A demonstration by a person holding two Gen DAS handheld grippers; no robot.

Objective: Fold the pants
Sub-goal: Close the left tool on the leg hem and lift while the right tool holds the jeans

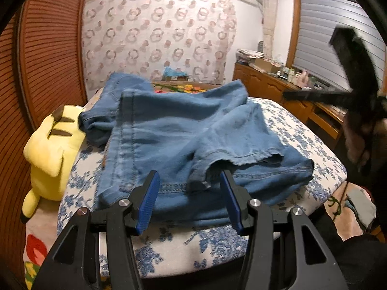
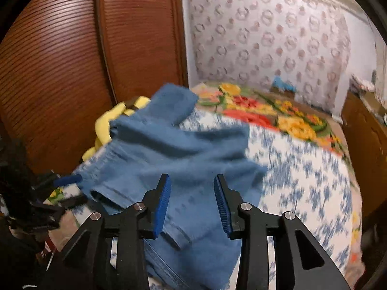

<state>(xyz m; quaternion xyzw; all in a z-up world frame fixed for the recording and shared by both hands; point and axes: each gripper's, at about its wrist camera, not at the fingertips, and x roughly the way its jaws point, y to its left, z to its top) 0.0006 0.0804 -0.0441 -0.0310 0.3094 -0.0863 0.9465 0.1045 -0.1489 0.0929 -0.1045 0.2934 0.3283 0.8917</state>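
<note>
The left gripper (image 1: 189, 177) is matte black, with 2 fingers each faced by a ribbed blue pad (image 1: 148, 202) and pinned by 2 round silver screws (image 1: 125, 202); triangular cut-outs lighten its angular black arms. The right gripper (image 2: 192, 181) has the same build: black linkage, ribbed blue pads (image 2: 161, 207), 4 silver screws (image 2: 245, 206) and triangular cut-outs. In the left view the right gripper shows only as a blurred black shape, with a dark sleeve (image 1: 358, 256) at the lower right.

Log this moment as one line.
task: fold pants | pants: rumpled on blue-floral cover | left gripper: open, at hem | right gripper: open, above pants
</note>
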